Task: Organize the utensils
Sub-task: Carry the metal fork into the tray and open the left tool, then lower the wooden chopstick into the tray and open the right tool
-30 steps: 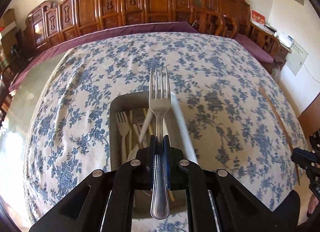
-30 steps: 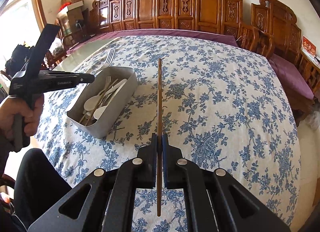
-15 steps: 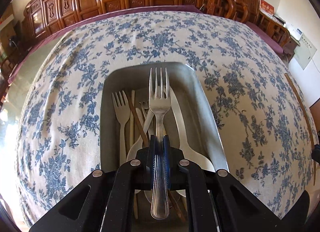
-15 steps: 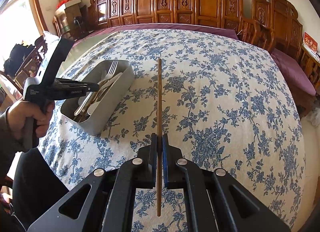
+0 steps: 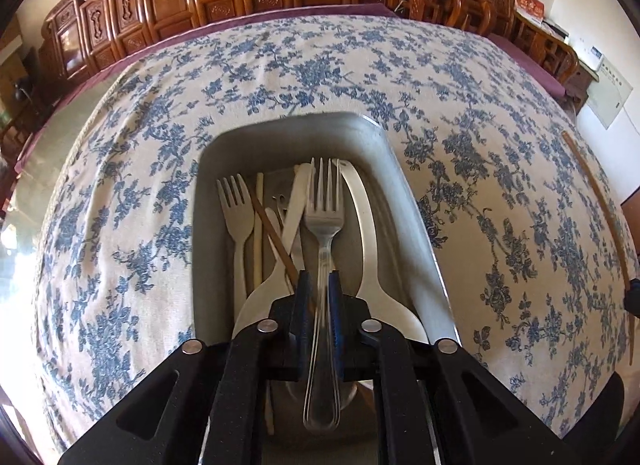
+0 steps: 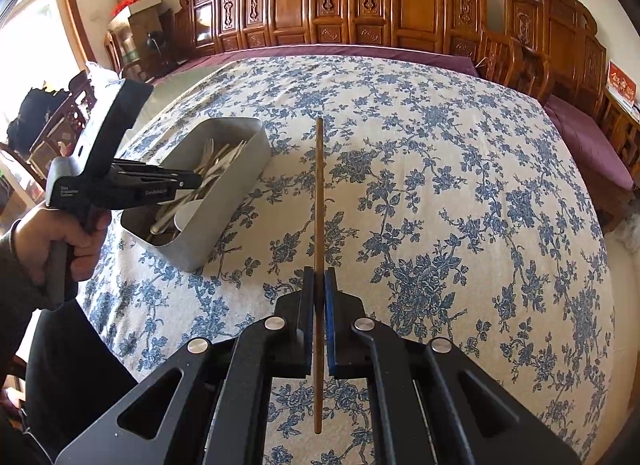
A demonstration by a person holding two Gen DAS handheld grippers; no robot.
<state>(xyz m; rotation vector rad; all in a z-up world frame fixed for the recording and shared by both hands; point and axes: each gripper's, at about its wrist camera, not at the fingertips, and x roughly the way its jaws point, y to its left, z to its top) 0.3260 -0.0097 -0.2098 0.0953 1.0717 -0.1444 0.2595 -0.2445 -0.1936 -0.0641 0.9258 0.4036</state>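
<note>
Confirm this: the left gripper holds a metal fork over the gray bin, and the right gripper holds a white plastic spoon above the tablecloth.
One detail is wrong. The right gripper holds a brown wooden chopstick, not a white plastic spoon; the right wrist view shows it clamped between the jaws above the tablecloth. The rest stands: the left gripper has the metal fork over the gray bin.

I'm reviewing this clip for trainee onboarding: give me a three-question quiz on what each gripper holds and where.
1. True or false: the left gripper has its metal fork over the grey bin.
2. What does the right gripper hold? A spoon, B wooden chopstick, C knife.
3. Fill in: the bin stands on a blue floral ____.

Key: 1 true; 2 B; 3 tablecloth.
</note>
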